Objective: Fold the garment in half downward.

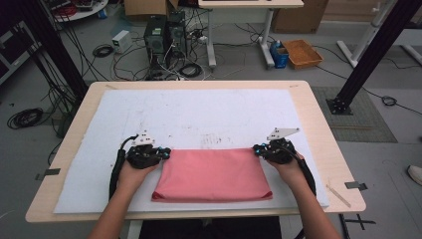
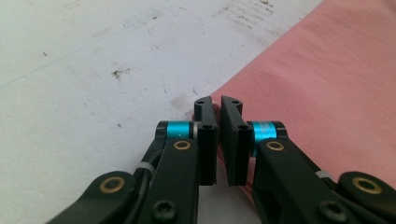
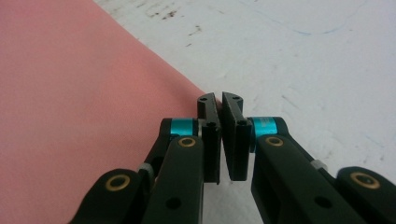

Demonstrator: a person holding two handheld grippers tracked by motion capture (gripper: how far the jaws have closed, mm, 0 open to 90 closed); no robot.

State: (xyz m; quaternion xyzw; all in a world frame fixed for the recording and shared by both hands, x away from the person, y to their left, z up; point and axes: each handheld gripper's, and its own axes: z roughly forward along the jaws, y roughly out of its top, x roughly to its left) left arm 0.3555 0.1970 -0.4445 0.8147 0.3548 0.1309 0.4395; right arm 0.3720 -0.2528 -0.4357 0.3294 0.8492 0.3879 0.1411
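A pink cloth (image 1: pixel 214 174) lies folded flat on the white mat near the table's front edge. My left gripper (image 1: pixel 166 153) is at the cloth's far left corner, and my right gripper (image 1: pixel 256 149) is at its far right corner. In the left gripper view the jaws (image 2: pixel 217 100) are pressed together with the pink cloth (image 2: pixel 327 93) corner pinched between the pads. In the right gripper view the jaws (image 3: pixel 219 97) are likewise closed on the corner of the cloth (image 3: pixel 70 93). A hand holds each gripper low over the mat.
The white mat (image 1: pixel 199 114) covers most of the wooden table (image 1: pixel 318 129) and has dark smudges. Beyond the table's far edge the floor holds computer towers (image 1: pixel 164 37), tangled cables and an orange tray (image 1: pixel 302 53). Black frame posts (image 1: pixel 368 59) stand at both sides.
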